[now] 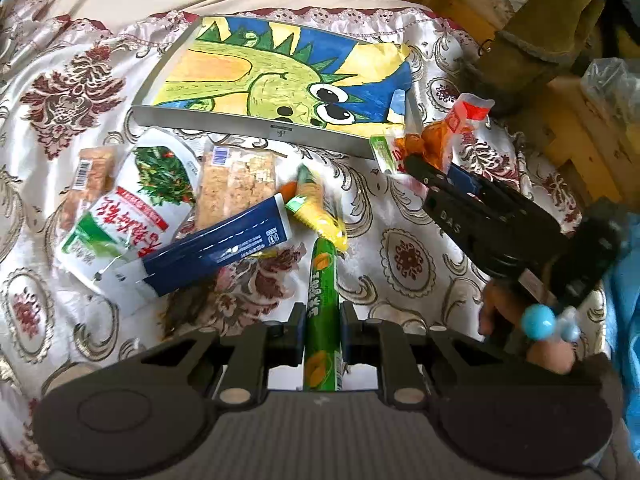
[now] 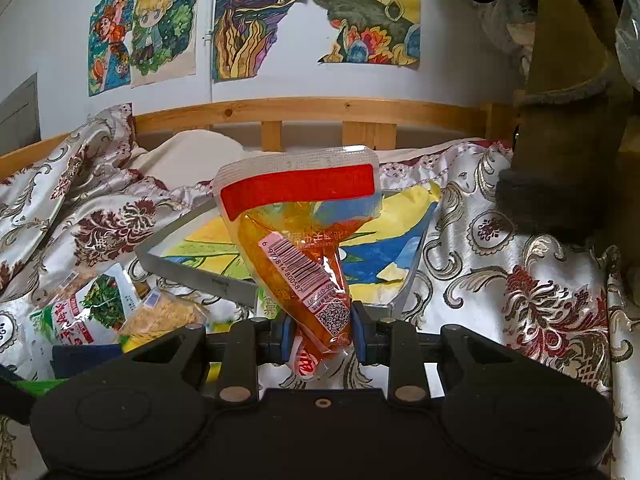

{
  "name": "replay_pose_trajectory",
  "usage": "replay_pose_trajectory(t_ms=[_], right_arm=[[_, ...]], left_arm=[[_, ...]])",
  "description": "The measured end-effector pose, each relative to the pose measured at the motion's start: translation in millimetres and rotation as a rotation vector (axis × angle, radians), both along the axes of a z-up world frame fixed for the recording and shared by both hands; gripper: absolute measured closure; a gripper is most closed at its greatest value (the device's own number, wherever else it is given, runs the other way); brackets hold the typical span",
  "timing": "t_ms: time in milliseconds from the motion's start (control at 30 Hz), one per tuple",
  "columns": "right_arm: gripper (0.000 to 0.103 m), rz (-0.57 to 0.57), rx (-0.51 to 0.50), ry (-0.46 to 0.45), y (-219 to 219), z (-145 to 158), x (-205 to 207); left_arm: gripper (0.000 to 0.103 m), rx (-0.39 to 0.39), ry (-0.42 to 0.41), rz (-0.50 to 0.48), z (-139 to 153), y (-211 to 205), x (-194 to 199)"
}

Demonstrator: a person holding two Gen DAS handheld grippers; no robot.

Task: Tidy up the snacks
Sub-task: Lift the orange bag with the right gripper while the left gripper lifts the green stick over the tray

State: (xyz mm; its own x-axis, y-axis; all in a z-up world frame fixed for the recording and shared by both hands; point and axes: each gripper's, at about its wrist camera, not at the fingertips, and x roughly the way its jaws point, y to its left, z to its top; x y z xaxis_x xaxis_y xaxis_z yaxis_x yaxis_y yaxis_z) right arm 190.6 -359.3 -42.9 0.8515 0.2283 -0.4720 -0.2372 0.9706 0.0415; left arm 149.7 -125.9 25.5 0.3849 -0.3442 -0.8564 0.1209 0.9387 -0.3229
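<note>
My left gripper (image 1: 320, 320) is shut on a green corn sausage stick (image 1: 322, 280) that points away over the bedspread. My right gripper (image 2: 318, 332) is shut on an orange snack pouch with a red strip (image 2: 300, 248), held upright just in front of a grey tray (image 2: 200, 276) lined with a dragon drawing. In the left wrist view the right gripper (image 1: 420, 166) holds that pouch (image 1: 460, 120) at the tray's (image 1: 256, 128) near right corner. Loose snacks lie left of the sausage: a blue box (image 1: 216, 248), a white-green packet (image 1: 132, 208), cracker bars (image 1: 236, 184), a yellow-green wrapper (image 1: 316, 208).
The floral bedspread (image 1: 408, 260) covers the bed. A wooden bed rail (image 2: 304, 108) runs behind the tray, with drawings on the wall (image 2: 256, 20). An olive boot (image 1: 532, 36) and wooden crates (image 1: 580, 128) stand at the right. A small green packet (image 1: 382, 152) lies by the tray's corner.
</note>
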Motion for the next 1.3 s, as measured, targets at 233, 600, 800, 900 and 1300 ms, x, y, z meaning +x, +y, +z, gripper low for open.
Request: replay_pose_trajectory(t_ms=[233, 600, 800, 900, 1300], right_arm=[[0.073, -0.013, 0.016, -0.028, 1, -1, 0], [0.073, 0.011, 0.001, -0.040, 8, 0, -2], [0.073, 0.018, 0.004, -0.035, 11, -3, -3], [0.073, 0.010, 0.003, -0.037, 10, -7, -2], [0.072, -0.047, 0.081, -0.095, 3, -4, 33]], left_arm=[[0.085, -0.098, 0.077, 0.033, 0, 5, -14], [0.085, -0.103, 0.177, 0.089, 15, 20, -36], [0.085, -0.166, 0.175, 0.029, 23, 7, -41], [0.085, -0.156, 0.138, 0.019, 29, 1, -41], [0.085, -0.061, -0.184, 0.091, 44, -27, 37]])
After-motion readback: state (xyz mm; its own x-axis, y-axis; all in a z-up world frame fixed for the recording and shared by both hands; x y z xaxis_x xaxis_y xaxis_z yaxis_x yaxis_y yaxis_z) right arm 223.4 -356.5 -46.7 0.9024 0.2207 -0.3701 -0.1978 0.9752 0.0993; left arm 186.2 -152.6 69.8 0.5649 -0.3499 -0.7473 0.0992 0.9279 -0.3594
